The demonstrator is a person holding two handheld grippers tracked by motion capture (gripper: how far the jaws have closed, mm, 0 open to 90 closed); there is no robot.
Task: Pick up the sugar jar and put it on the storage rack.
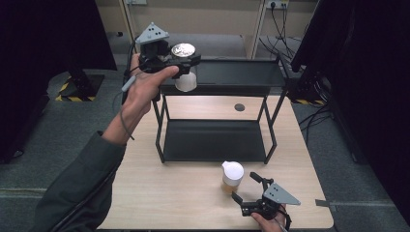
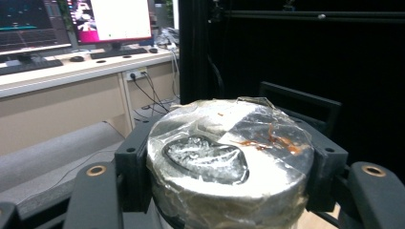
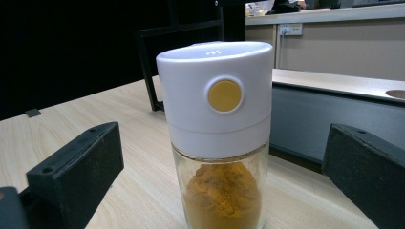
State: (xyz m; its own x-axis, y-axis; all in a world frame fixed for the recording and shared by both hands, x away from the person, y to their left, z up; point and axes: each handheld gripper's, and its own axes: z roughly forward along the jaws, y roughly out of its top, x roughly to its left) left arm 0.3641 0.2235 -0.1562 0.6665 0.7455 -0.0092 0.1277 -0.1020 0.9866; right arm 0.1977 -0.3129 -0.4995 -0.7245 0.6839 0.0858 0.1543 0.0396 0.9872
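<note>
My left gripper (image 1: pixel 186 62) is shut on a white container (image 1: pixel 186 81) sealed with crumpled foil on top. It hangs in the air over the left end of the black rack's top shelf (image 1: pixel 237 72). In the left gripper view the foil lid (image 2: pixel 229 157) sits between the two black pads (image 2: pixel 133 167), which press on its sides. A glass spice jar (image 1: pixel 232 176) with a white cap and yellow powder stands on the table near the front. My right gripper (image 1: pixel 244 186) is open just right of it. In the right gripper view the jar (image 3: pixel 219 119) stands between the spread jaws, untouched.
The black two-tier rack stands mid-table, with its lower shelf (image 1: pixel 212 140) bare. The wooden table (image 1: pixel 169 193) has a round cable hole (image 1: pixel 239 107) behind the rack. Dark curtains and cables flank the table on both sides.
</note>
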